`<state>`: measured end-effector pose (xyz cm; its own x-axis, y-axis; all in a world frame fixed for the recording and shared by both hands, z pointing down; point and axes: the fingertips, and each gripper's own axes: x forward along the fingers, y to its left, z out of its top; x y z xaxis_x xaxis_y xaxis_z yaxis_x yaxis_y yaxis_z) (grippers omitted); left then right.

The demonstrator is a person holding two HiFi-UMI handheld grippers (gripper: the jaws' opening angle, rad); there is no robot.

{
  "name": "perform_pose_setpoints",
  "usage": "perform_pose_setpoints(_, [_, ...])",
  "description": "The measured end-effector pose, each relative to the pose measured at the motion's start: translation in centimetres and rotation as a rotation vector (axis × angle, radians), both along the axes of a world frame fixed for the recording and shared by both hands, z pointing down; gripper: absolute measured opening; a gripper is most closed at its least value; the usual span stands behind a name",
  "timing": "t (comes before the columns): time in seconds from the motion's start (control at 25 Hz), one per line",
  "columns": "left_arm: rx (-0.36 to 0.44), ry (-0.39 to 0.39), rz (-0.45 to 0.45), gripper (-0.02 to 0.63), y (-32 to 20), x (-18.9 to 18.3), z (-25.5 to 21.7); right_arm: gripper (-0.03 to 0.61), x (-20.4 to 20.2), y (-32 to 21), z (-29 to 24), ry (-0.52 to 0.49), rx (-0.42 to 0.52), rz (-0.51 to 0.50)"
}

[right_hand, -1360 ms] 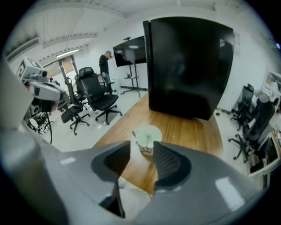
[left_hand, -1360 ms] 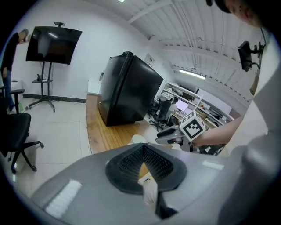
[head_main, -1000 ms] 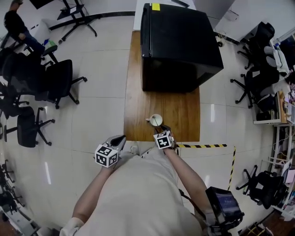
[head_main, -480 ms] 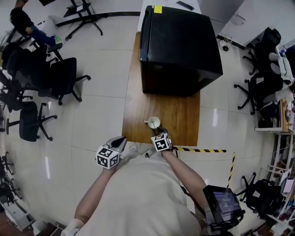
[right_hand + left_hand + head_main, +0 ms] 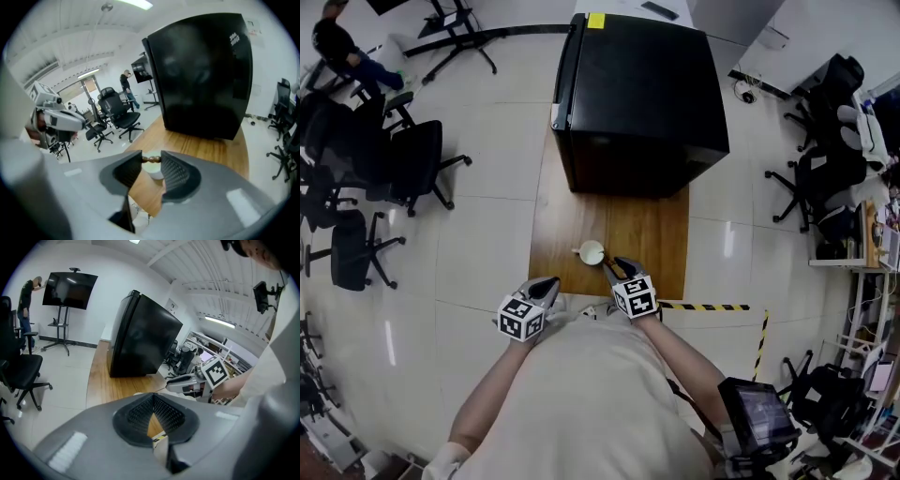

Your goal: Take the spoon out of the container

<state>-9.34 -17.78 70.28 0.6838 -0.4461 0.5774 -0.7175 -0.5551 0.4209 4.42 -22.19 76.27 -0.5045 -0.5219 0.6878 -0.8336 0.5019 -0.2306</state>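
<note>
Spoon [image 5: 148, 160] with brown beaded handle sits clamped in the right gripper [image 5: 151, 159], whose jaws just closed.

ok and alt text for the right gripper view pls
The right gripper, whose jaws have just been closing, pinches a brown beaded spoon handle over a white container on a wooden table. A large black cabinet stands at the table's far end. The left gripper shows at the left, with office chairs behind.
</note>
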Motion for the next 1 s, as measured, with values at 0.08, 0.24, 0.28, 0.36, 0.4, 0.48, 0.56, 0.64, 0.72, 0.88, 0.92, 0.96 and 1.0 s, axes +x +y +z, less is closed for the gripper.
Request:
perform_pose_setpoints(0.08, [0.000, 0.002, -0.001, -0.005, -0.2, 1.0, 0.1, 0.126, 1.3, -0.4, -1.4, -0.036, 0.018, 0.018])
perform_pose_setpoints(0.24, [0.001, -0.003, -0.017, -0.005, -0.4, 2.1, 0.2, 0.126, 4.4, -1.9, -1.3, -0.066, 0.006, 0.078])
perform_pose_setpoints(0.28, [0.003, -0.007, -0.021, -0.005, -0.5, 2.3, 0.1, 0.126, 5.1, -2.3, -0.6, -0.051, 0.002, 0.081])
perform_pose_setpoints(0.36, [0.008, -0.015, -0.031, -0.005, -0.7, 2.5, 0.1, 0.126, 6.4, -3.1, 1.3, -0.011, -0.009, 0.084])
perform_pose_setpoints(0.4, [0.010, -0.018, -0.038, -0.005, -0.9, 2.6, 0.0, 0.126, 7.0, -3.5, 2.3, 0.010, -0.016, 0.086])
perform_pose_setpoints(0.48, [0.012, -0.024, -0.054, -0.005, -1.1, 2.5, -0.1, 0.126, 7.8, -4.2, 4.0, 0.046, -0.032, 0.088])
perform_pose_setpoints(0.56, [0.011, -0.034, -0.072, -0.005, -1.1, 2.3, -0.1, 0.126, 8.2, -5.0, 5.3, 0.061, -0.041, 0.088])
perform_pose_setpoints(0.64, [0.008, -0.045, -0.087, -0.005, -1.0, 2.0, 0.0, 0.126, 8.2, -5.6, 6.1, 0.060, -0.039, 0.085])
perform_pose_setpoints(0.72, [0.002, -0.056, -0.101, -0.005, -0.8, 1.8, 0.0, 0.126, 7.9, -6.0, 6.6, 0.051, -0.034, 0.074])
perform_pose_setpoints(0.88, [-0.007, -0.073, -0.128, -0.005, -0.5, 1.4, 0.1, 0.126, 7.2, -5.9, 8.2, 0.043, -0.034, 0.042])
perform_pose_setpoints(0.92, [-0.009, -0.078, -0.131, -0.005, -0.4, 1.3, 0.1, 0.126, 7.1, -5.9, 8.6, 0.042, -0.030, 0.032])
perform_pose_setpoints(0.96, [-0.011, -0.083, -0.134, -0.005, -0.3, 1.3, 0.1, 0.126, 6.9, -5.8, 9.0, 0.039, -0.019, 0.018])
perform_pose_setpoints(1.0, [-0.013, -0.087, -0.136, -0.005, -0.1, 1.2, 0.1, 0.126, 6.7, -5.6, 9.2, 0.035, -0.001, 0.001])
